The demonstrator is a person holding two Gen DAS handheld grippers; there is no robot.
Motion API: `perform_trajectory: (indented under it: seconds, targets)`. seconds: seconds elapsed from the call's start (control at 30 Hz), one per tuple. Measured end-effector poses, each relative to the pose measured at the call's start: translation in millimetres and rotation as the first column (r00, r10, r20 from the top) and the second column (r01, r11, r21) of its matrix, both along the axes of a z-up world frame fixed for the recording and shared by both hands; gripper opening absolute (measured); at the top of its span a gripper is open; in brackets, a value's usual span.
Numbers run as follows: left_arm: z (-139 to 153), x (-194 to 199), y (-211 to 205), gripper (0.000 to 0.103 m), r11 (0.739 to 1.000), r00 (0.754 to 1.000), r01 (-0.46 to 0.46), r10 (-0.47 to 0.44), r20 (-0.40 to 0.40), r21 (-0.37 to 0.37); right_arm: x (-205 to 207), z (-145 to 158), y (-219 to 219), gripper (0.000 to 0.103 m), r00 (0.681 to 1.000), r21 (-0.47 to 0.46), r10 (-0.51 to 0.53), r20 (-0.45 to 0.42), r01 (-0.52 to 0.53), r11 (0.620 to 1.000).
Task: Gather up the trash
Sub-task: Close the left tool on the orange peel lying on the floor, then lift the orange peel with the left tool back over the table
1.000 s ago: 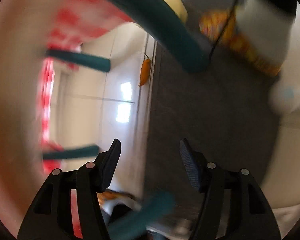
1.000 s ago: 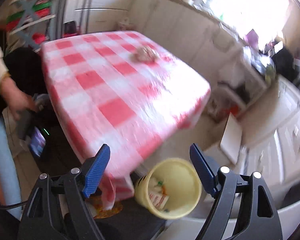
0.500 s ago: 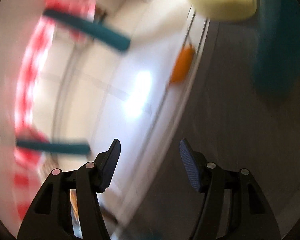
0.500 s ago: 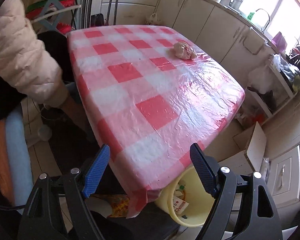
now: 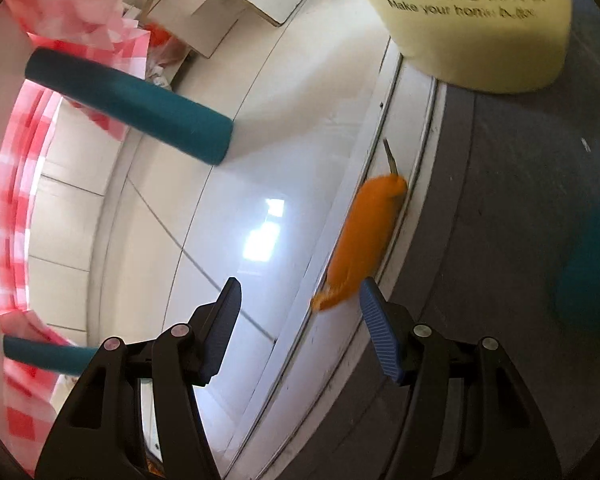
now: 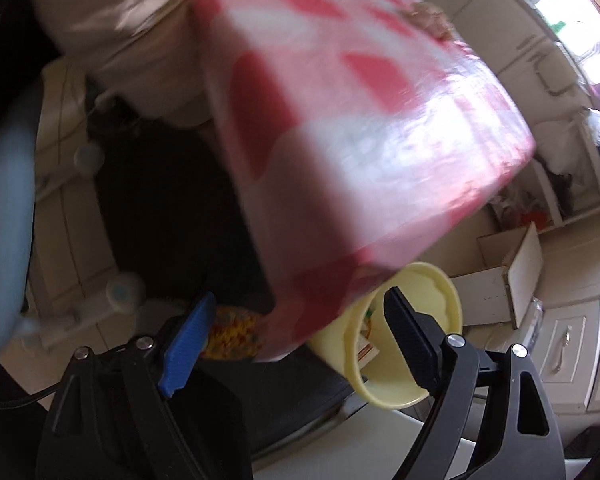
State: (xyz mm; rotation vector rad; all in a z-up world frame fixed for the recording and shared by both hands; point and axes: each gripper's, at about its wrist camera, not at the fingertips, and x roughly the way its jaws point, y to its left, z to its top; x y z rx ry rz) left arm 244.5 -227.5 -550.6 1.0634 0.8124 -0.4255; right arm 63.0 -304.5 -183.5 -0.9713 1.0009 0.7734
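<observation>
Orange peel-like scrap (image 5: 364,236) lies on the floor along the pale threshold strip (image 5: 332,344) btw glossy tile and dark mat (image 5: 500,240), just below the yellow bin (image 5: 472,40). Left gripper (image 5: 300,332) hangs over its near end, jaws apart, nothing btw them; right-hand pad (image 5: 380,336) sits close by the scrap's tip. Best bet imo: centre the jaws across the scrap's narrow width, go down, pinch mid-body, w/o scraping the strip. Right gripper (image 6: 296,344) is opening, empty, by the bin and checked tablecloth (image 6: 340,120).
</observation>
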Motion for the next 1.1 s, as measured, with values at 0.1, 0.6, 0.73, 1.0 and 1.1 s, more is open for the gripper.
perform_trajectory:
  seconds: [0.1,0.6,0.73,1.0,1.1]
  targets:
    - [-8,6,-5,0.059,1.000,1.000,-0.001,0.001,-0.013,0.002,-6,-8,-1,0.082,0.999,-0.015,0.043,-0.020,-0.043,0.999]
    - [-21,9,-28,0.018,0.997,0.980,0.023,-0.037,-0.197,-0.074,6,-7,-4,0.084,0.999,0.048,0.033,-0.031,-0.032,0.998]
    - [-6,-4,-32,0.014,0.992,0.970,0.024,-0.054,-0.238,-0.127,3,-5,-4,0.084,0.999,0.048,0.042,-0.024,-0.041,0.998]
    - [7,-33,-24,0.012,0.988,0.953,-0.033,-0.014,-0.302,-0.152,2,-8,-3,0.084,0.998,0.026,0.058,-0.015,-0.058,0.998]
    - [17,-47,7,0.012,0.982,0.932,-0.137,0.083,-0.353,-0.130,-3,-9,2,0.084,0.996,-0.001,0.087,0.004,-0.087,0.996]
